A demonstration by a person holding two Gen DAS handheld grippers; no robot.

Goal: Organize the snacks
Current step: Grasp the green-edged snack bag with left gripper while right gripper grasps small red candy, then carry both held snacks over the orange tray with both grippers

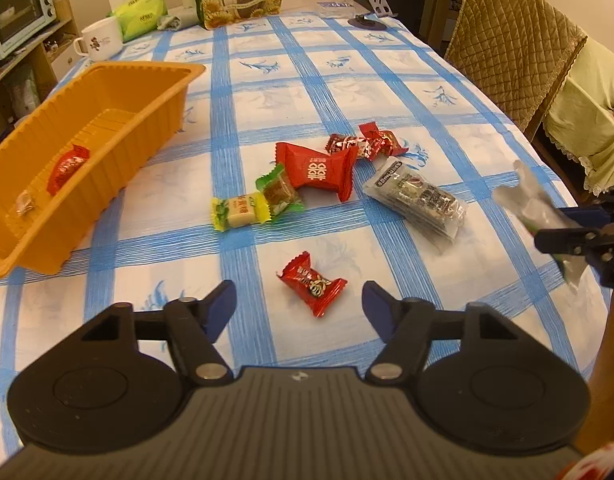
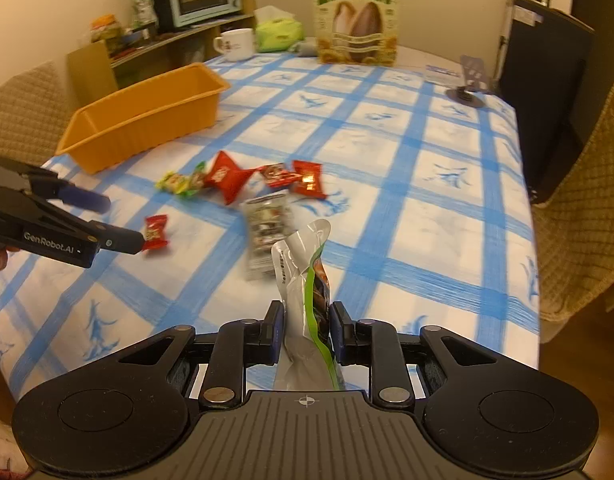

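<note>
My right gripper (image 2: 307,326) has its jaws closed on a silver-and-green snack pouch (image 2: 305,280), which stands upright between the pads, long axis running straight away from me toward 12 o'clock, its crumpled top above the jaws. From the left wrist view that same pouch (image 1: 535,204) shows at 3 o'clock, pinched in the right gripper (image 1: 563,224) above the tabletop's edge.

My left gripper (image 1: 299,308) hangs with its jaws spread wide and nothing between them. A small red candy (image 1: 312,283) lies on the checked tabletop (image 1: 387,92) just ahead of the gap, at 12 o'clock, its long axis slanting from 10 to 4 o'clock (twisted ends pointing those ways).

Farther out at 12 o'clock sits the loose cluster: a yellow-green candy (image 1: 239,213), a green-wrapped brown candy (image 1: 279,194), a big red packet (image 1: 319,170), two small red candies (image 1: 365,143), and a clear grey packet (image 1: 417,196) lying from 10 to 4 o'clock.

The orange tray (image 1: 163,112) lies at 10 o'clock, long axis running away toward 1 o'clock, with a red candy (image 1: 67,168) and a small clear-wrapped sweet (image 1: 25,202) on its floor.
</note>
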